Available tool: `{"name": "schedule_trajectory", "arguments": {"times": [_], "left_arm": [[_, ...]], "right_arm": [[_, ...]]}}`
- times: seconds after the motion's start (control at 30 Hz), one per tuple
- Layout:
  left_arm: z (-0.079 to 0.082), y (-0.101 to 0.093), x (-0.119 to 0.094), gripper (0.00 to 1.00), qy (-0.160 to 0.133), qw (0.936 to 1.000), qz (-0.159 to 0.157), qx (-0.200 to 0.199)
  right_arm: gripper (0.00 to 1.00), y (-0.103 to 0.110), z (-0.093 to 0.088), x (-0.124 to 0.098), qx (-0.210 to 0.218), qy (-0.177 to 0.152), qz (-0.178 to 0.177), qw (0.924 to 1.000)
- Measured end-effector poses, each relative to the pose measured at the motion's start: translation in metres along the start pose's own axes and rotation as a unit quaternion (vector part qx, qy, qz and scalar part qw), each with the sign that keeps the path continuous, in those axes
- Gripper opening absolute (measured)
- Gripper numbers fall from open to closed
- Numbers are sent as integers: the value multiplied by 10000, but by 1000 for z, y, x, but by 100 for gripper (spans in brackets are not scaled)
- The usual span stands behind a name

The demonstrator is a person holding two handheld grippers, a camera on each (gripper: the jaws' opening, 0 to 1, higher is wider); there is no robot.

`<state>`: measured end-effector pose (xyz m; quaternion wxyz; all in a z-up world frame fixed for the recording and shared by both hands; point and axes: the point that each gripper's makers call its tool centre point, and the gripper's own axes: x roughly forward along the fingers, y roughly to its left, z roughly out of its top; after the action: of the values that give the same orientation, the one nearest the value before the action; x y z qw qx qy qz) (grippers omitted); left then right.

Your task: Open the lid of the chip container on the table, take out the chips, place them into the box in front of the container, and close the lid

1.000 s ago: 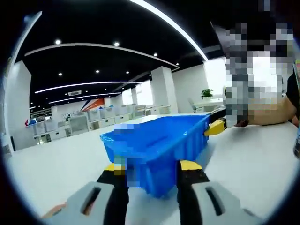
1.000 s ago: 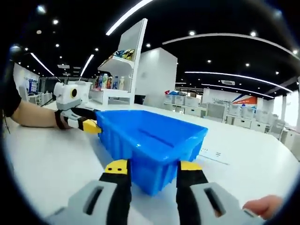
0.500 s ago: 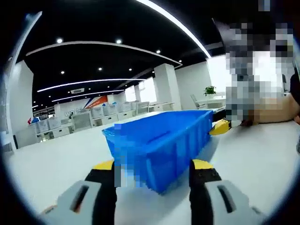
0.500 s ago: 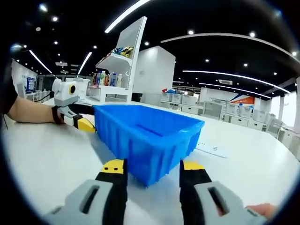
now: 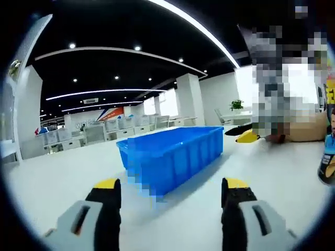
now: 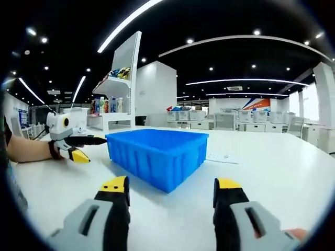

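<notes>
Table (image 5: 63, 172): white top lying bare w/ open room btwn each gripper & the box.
Blue box (image 5: 172, 157): sitting mid-table as the main obstacle; top open, free entry from above.
Left gripper (image 5: 170, 191): jaws standing wide apart, nothing btwn them, bare table lying ahead up to box corner.
Right gripper (image 6: 170, 191): jaws spread wide, gap clear, box standing just beyond.
Chip container (image 5: 327, 157): standing at far right edge of left gripper view, crowding that side.
Person's forearm (image 6: 26, 149): resting on table left of box in right gripper view, blocking that approach.
Shelf unit (image 6: 123, 89): standing behind box, well apart.
</notes>
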<state>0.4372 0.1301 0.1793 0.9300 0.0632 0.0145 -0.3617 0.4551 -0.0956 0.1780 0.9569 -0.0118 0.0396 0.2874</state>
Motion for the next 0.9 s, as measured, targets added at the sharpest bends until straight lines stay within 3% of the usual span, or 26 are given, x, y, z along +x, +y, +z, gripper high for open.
{"name": "schedule_trajectory", "arguments": {"times": [0.17, 0.23, 0.33, 0.4, 0.43, 0.5, 0.67, 0.73, 0.8, 0.9], "left_arm": [[5, -20, -31, 90, -73, 9996, -102, -245], [8, -27, -44, 95, -123, 9992, -128, -351], [10, -35, -62, 95, -21, 9994, -85, -345], [22, -41, -82, 95, -74, 9997, -4, -213], [36, -46, -94, 95, -267, 9996, 17, -123], [52, -56, -117, 95, -359, 9993, 38, 3], [80, -65, -167, 95, -68, 9989, 320, 348], [83, -64, -187, 95, 240, 9979, 498, 328], [81, -70, -202, 92, 586, 9968, 471, 271], [101, -87, -224, 92, 414, 9987, 276, 80]], "right_arm": [[71, 31, 1, -37, 94, -66, 189, 9998], [72, 46, 7, -54, 283, -237, 367, 9986], [79, 55, 8, -74, 343, -314, 458, 9979], [81, 63, 12, -93, 377, -397, 496, 9973], [81, 67, 15, -106, 353, -453, 481, 9972], [81, 66, 29, -127, 133, -654, 394, 9970], [80, 82, 66, -179, 17, -695, 594, 9958], [80, 88, 78, -198, -451, -529, 569, 9960], [80, 94, 88, -212, -737, -471, 557, 9946], [79, 105, 102, -234, -823, -396, 554, 9943]]}}
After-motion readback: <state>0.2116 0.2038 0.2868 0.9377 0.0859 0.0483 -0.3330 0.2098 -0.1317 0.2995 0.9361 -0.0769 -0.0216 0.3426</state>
